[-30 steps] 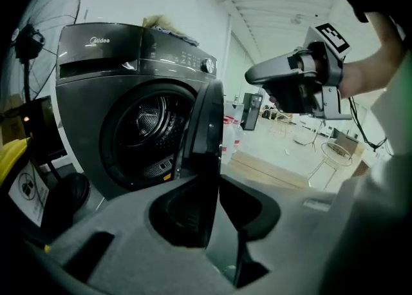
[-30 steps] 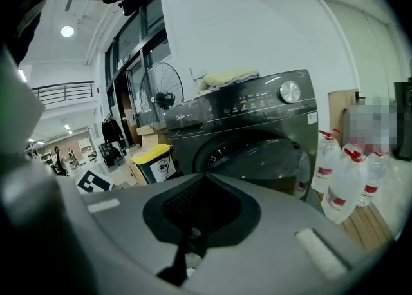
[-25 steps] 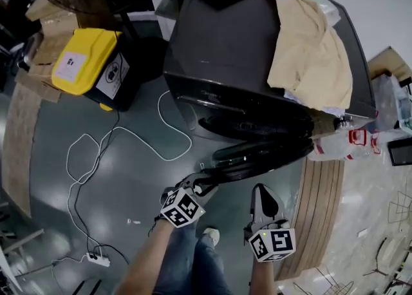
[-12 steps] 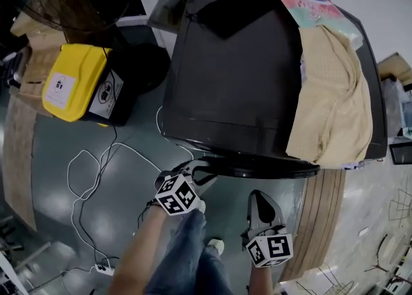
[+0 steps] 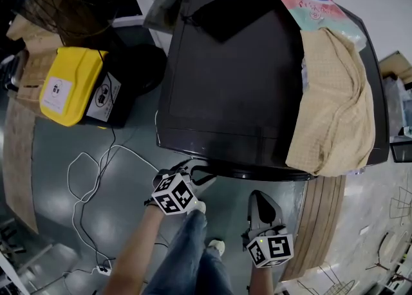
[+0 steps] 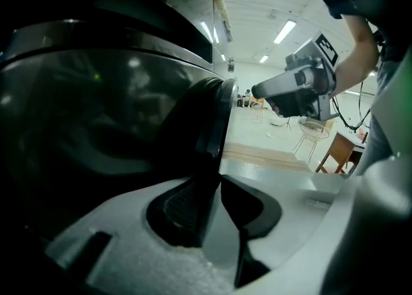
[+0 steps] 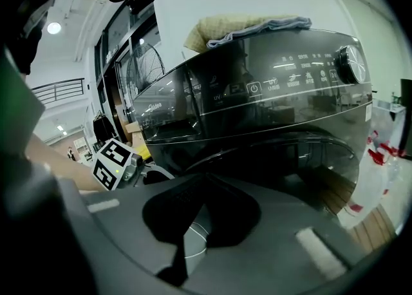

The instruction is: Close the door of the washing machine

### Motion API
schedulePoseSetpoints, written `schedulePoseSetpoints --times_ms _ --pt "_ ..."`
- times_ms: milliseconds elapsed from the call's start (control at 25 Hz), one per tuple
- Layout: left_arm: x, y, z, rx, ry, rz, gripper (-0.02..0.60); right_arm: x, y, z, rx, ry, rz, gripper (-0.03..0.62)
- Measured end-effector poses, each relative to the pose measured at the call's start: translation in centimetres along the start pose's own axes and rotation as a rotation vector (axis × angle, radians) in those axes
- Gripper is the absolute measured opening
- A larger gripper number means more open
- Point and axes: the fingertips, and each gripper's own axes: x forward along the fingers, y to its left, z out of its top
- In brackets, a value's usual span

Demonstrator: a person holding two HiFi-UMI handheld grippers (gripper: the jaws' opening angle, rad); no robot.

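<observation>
Looking straight down: at the bottom of the frame is the person's jeans leg (image 5: 187,255), with the two marker cubes just above it. The left hand-held gripper (image 5: 196,176), lower centre, has its jaws parted, and the thin dark edge of the door (image 5: 257,172) sits between them. In the left gripper view that edge runs along one pad and there's a sliver of light before the other, so it's released, not clamped on. The right hand-held gripper (image 5: 260,196), a bit right and lower in the frame, is clenched tip to tip with nothing in it, pointing at the machine's front, near the door. The door itself is the curved dark rim along the lower edge of the washing machine (image 5: 225,81), lying close up against the front. Can't tell if it's actually latched. On top of the machine a beige cloth (image 5: 335,100) drapes over the right side, a pink printed pack (image 5: 309,0) sits at the upper right, and there's a flat black thing (image 5: 235,7) at top centre. On the floor at the left a white cable (image 5: 90,171) loops around, and further up-left is a yellow-lidded bin (image 5: 71,84).
</observation>
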Motion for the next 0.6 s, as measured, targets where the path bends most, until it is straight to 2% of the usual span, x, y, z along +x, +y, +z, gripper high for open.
schedulePoseSetpoints --times_ms 200,360,480,600 --pt "-0.2 0.1 -0.4 0.036 0.022 0.063 0.097 -1.2 0.5 0.0 -0.014 -0.008 0.012 0.012" --pt "-1.7 -0.7 -0.3 0.019 0.02 0.119 0.104 -3.4 1.0 0.7 -0.029 -0.033 0.015 0.012" --pt "-4.5 -1.4 2.2 -0.021 -0.06 0.194 0.091 -5.3 1.5 2.2 -0.045 -0.073 0.018 0.012" --pt "-8.7 -1.2 7.6 -0.056 -0.207 0.312 0.055 -7.0 2.0 5.5 -0.07 -0.155 0.03 0.012"
